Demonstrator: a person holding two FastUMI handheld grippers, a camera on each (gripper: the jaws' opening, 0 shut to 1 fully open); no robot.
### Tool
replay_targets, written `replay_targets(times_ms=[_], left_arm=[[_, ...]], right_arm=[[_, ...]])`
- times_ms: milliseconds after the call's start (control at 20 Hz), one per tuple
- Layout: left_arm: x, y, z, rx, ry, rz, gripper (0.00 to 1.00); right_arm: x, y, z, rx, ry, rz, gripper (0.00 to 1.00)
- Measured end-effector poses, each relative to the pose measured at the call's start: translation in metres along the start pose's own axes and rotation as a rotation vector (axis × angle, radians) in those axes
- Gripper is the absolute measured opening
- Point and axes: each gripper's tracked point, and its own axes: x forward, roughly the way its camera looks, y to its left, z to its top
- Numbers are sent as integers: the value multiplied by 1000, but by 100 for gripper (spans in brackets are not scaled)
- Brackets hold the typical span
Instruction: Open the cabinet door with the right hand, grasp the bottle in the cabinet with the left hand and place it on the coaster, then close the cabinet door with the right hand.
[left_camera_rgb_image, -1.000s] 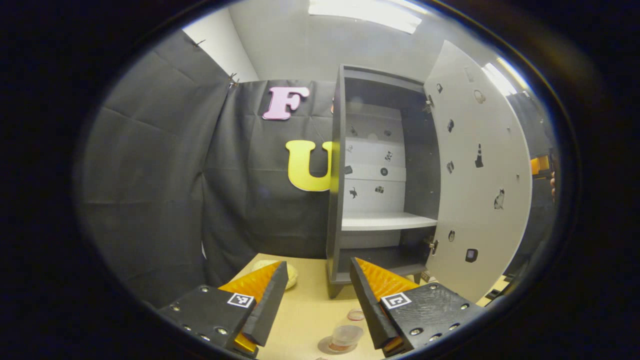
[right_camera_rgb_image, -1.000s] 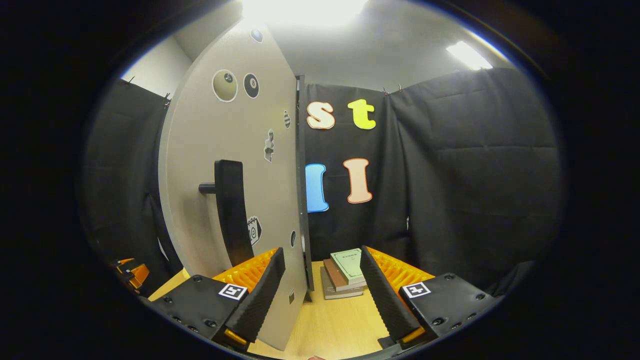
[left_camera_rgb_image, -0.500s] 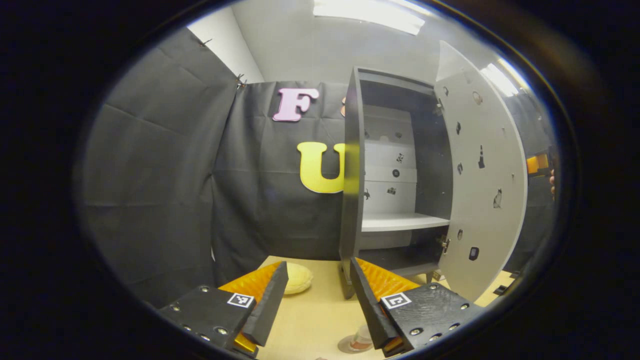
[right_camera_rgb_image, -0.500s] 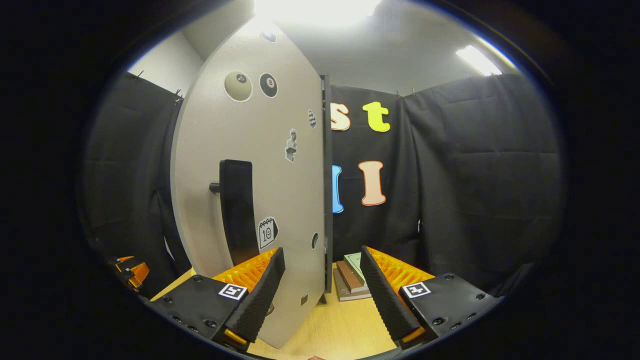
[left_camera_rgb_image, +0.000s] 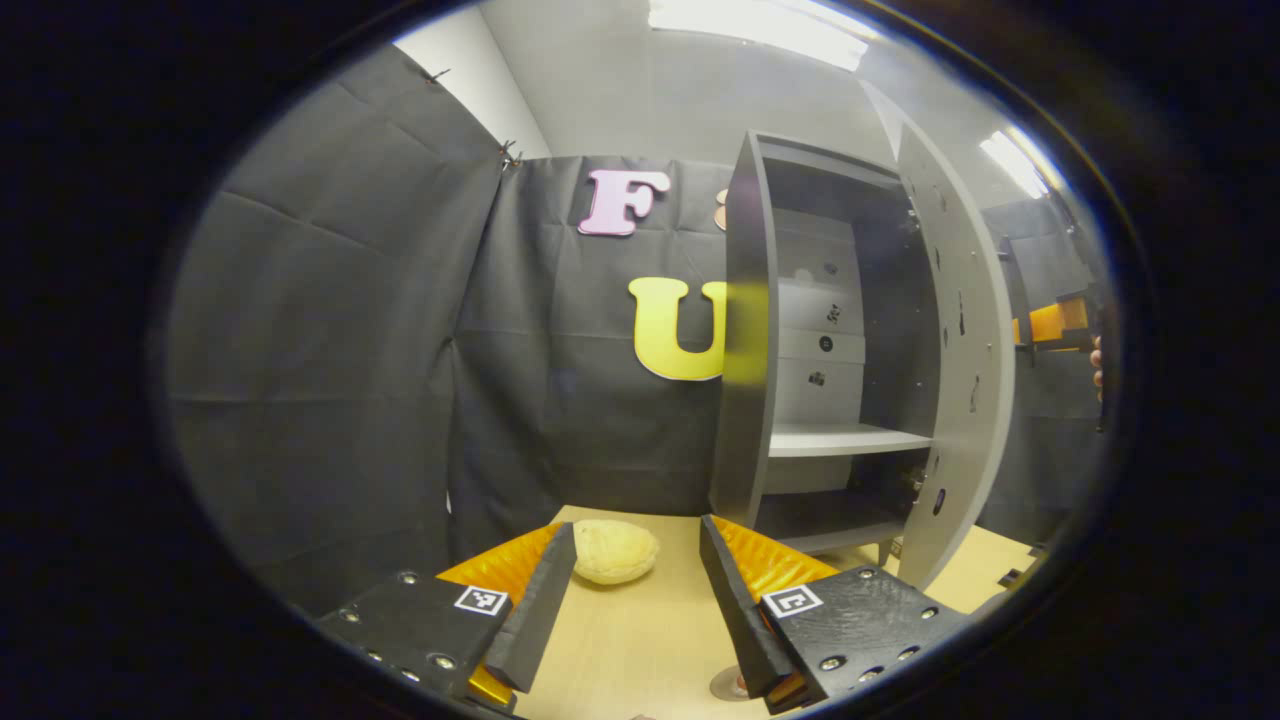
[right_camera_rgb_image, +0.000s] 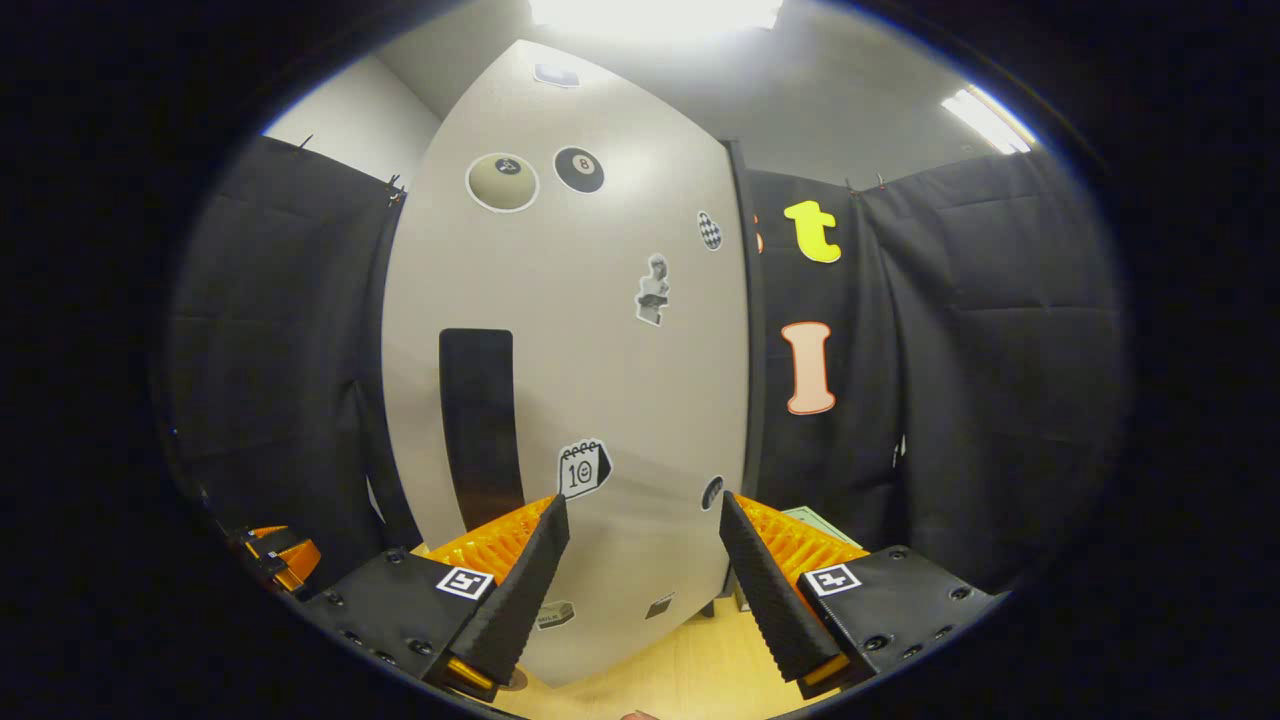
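Both sets of jaws stand apart and empty: the left gripper (left_camera_rgb_image: 636, 585) and the right gripper (right_camera_rgb_image: 644, 560). Just under the left gripper's right jaw a bit of the coaster (left_camera_rgb_image: 728, 684) shows; I cannot make out the bottle there. Ahead of the right jaws the cabinet door (right_camera_rgb_image: 600, 400) with its handle (right_camera_rgb_image: 481, 425) looks partly open, so closing remains. Beyond lie the cabinet (left_camera_rgb_image: 800, 340) shelves, the pale wooden counter (left_camera_rgb_image: 630, 640) and dark cloth walls.
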Motion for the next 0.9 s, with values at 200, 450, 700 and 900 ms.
replay_targets(times_ms=[200, 450, 700, 900], left_arm=[[-4, 16, 1, 9, -9, 30, 74], [-15, 38, 2, 11, -6, 74, 77], [-24, 52, 1, 9, 3, 109, 74], [-27, 52, 5, 18, 0, 116, 74]], right_arm=[[37, 21, 6, -12, -14, 60, 97], [51, 36, 11, -22, -18, 63, 97], [54, 37, 7, 16, -5, 57, 97], [55, 38, 6, 41, 2, 54, 97]])
